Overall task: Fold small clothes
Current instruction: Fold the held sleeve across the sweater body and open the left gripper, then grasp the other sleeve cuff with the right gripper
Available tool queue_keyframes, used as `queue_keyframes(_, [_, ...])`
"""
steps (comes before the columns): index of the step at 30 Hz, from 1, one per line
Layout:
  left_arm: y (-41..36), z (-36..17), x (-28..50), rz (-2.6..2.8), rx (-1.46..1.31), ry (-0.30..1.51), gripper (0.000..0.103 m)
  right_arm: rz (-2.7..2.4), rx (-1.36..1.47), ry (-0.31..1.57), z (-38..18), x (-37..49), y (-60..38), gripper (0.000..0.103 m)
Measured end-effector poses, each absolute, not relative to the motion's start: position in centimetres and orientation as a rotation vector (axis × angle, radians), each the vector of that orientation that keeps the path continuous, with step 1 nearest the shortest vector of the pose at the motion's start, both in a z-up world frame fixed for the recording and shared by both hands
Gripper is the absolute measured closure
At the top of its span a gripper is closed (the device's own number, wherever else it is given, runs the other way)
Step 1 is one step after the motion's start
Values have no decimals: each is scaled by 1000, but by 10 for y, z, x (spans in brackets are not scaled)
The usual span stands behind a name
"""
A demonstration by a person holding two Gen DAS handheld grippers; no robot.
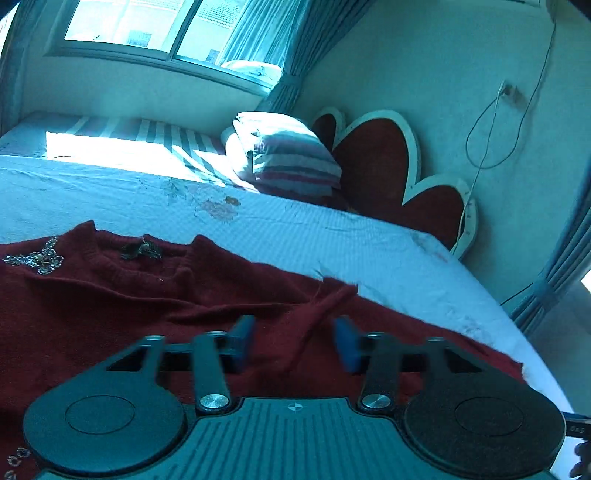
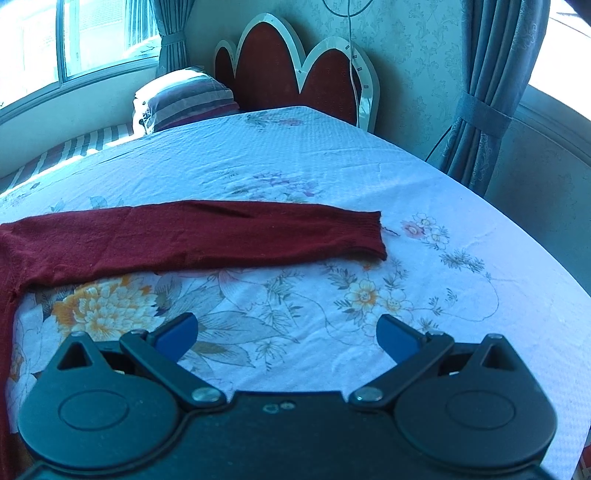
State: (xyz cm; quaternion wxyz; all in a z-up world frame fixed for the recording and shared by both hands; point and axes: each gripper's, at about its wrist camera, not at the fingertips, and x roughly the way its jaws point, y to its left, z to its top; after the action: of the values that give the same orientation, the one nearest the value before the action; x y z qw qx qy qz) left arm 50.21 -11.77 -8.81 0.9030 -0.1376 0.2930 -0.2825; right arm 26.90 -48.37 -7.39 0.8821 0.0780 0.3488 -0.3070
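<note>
Your left gripper (image 1: 295, 341) sits low over the body of the dark red sweater (image 1: 110, 314), with its blue pads (image 1: 243, 341) spread apart and blurred. A raised crease of the knit runs up between the pads; neither pad presses on it. The sweater lies flat on the floral bedsheet (image 1: 332, 236), neckline (image 1: 140, 258) pointing away from you toward the window (image 1: 147, 26). A beaded ornament (image 1: 40, 256) sits on the shoulder at the left of the collar. In the right wrist view, one sleeve (image 2: 207, 236) extends straight across the sheet, its ribbed cuff (image 2: 369, 236) ending at the right, near a small flower print. Your right gripper (image 2: 288, 334) hovers over bare sheet, near the sleeve but apart from it, fingers splayed wide with nothing between them. A striped pillow (image 2: 184, 99) lies against the scalloped red headboard (image 2: 291, 62) at the far end of the bed.
</note>
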Motion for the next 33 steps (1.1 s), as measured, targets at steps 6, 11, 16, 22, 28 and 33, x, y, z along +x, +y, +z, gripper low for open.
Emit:
queue_keyframes(6, [-18, -64, 488, -412, -259, 469, 0, -600, 158, 718, -74, 291, -454, 0])
queue_keyframes(11, [48, -79, 512, -87, -69, 521, 0, -508, 163, 707, -71, 320, -413, 0])
queue_keyframes(16, [94, -98, 521, 13, -56, 599, 0, -372, 212, 667, -65, 367, -372, 15])
queue_keyframes(22, [106, -116, 551, 23, -59, 621, 0, -194, 254, 647, -67, 432, -316, 33])
queue_keyframes(28, [105, -140, 584, 31, 11, 719, 0, -138, 192, 737, -101, 486, -278, 46])
queue_keyframes(33, [109, -138, 610, 53, 63, 718, 0, -158, 131, 757, -107, 496, -269, 41])
